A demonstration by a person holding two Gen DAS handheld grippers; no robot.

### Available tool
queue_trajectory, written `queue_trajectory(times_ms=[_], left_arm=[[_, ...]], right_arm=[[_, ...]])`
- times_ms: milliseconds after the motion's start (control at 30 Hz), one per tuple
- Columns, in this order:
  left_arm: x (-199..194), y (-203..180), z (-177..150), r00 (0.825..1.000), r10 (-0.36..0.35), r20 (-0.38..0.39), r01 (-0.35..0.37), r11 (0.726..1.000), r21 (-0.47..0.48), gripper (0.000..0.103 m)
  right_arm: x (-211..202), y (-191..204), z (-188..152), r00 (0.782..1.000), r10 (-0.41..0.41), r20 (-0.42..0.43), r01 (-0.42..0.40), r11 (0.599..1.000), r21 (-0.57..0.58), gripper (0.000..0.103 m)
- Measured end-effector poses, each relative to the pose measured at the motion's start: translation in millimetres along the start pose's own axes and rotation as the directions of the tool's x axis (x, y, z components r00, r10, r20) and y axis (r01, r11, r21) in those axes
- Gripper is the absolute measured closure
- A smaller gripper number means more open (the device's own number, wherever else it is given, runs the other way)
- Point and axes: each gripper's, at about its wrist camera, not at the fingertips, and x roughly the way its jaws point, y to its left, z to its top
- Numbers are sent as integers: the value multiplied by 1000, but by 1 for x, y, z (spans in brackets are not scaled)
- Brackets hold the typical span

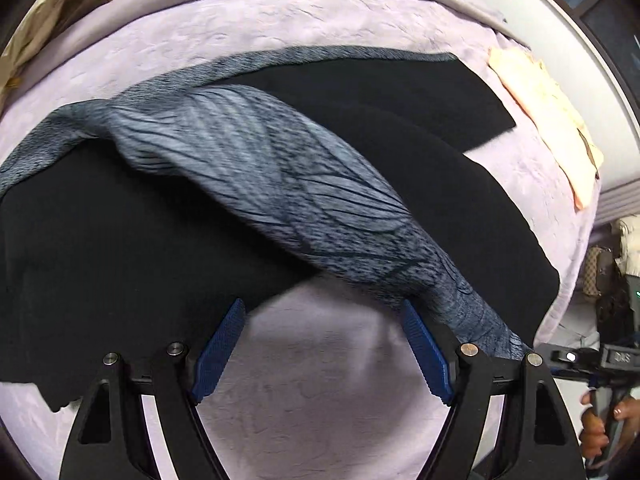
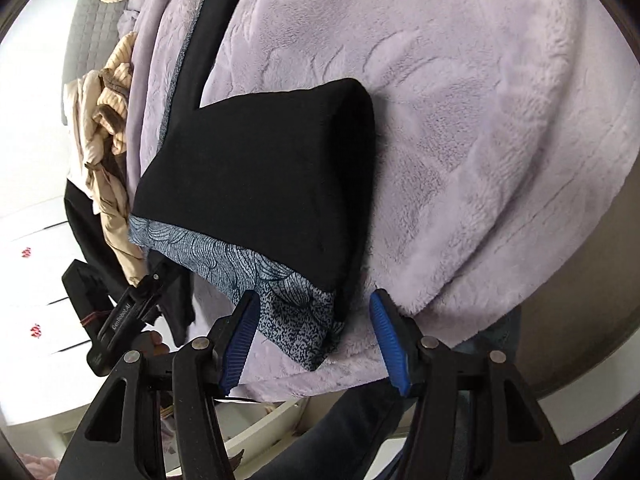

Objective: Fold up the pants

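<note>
- The black knit pants (image 2: 260, 168) with a blue-grey leaf-patterned waistband (image 2: 256, 276) lay on a lilac embossed plush blanket (image 2: 480, 140), waist end at the near edge of the bed, one leg running away toward the far side
- In the left wrist view the patterned band (image 1: 256, 168) was turned over and twisted diagonally across the black cloth, so the garment was not lying flat
- The left gripper (image 1: 324, 344) hung over the bare blanket just below the garment's edge, its jaws spread and nothing between them; the twisted band passed behind the outside of one blue ribbed pad (image 1: 424, 352), not within the grip
- The right gripper (image 2: 316, 332) was likewise released, its pads standing either side of the waistband corner without pressing on it
- Judgement: the fold was only partly made; the step in hand appeared to be taking hold of the waist end afresh
- To do this well, each gripper should pinch both layers at a waistband corner, untwist the band first, then carry the edge over evenly so that the seams align
- Risk: gripping one layer alone would drag the cloth askew
- A heap of beige and tan garments (image 2: 108, 128) lay well apart at the far side; a hand (image 1: 600, 428) held the other tool's handle at the frame edge
</note>
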Motion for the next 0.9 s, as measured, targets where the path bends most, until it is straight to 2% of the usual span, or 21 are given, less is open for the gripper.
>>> queue_trajectory(times_ms=[33, 67, 100, 133, 267, 367, 433, 500, 567, 633, 733, 767, 833, 900], left_arm=[[4, -5, -6, 1000, -10, -10, 10, 1000, 5, 22], [7, -7, -5, 1000, -18, -22, 18, 1000, 6, 22], [8, -8, -5, 999, -32, -32, 32, 999, 0, 22], [7, -11, -2, 998, -52, -32, 52, 999, -13, 22], [-12, -21, 26, 996, -86, 35, 88, 995, -48, 22], [-26, -23, 58, 992, -84, 93, 91, 993, -71, 22], [-33, -21, 85, 990, -54, 134, 63, 996, -70, 22], [-34, -23, 112, 984, -21, 175, 32, 998, -58, 22], [-38, -22, 138, 977, 31, 211, -18, 998, -64, 22], [-52, -10, 155, 963, 57, 263, -35, 995, -89, 22], [-78, 16, 157, 943, 109, 315, -72, 989, -127, 22], [-80, 22, 156, 939, 127, 319, -86, 986, -140, 22], [-85, 36, 147, 937, 161, 310, -112, 979, -171, 22], [-80, 48, 134, 939, 203, 278, -153, 969, -192, 22]], right_arm=[[7, -3, 3, 1000, 15, -18, -15, 1000, 13, 42], [9, -5, 4, 999, 35, -22, -35, 999, 27, 50], [11, -6, 5, 997, 73, -33, -72, 996, 43, 64], [11, -4, 6, 992, 114, -49, -112, 992, 52, 87], [-18, 29, 20, 969, 246, -16, -246, 969, -22, 90], [-43, 63, 55, 948, 317, 25, -313, 945, -91, 90], [-59, 90, 95, 931, 361, 60, -350, 927, -137, 90], [-70, 108, 127, 927, 366, 81, -349, 922, -169, 90], [-75, 129, 167, 932, 349, 101, -325, 925, -196, 90], [-74, 145, 200, 943, 314, 106, -287, 934, -212, 90], [-62, 164, 237, 969, 231, 88, -207, 952, -224, 80], [-58, 167, 244, 977, 200, 76, -179, 959, -221, 66], [-63, 167, 248, 982, 155, 103, -126, 962, -243, 43], [-72, 167, 242, 983, 126, 130, -87, 957, -275, 42]])
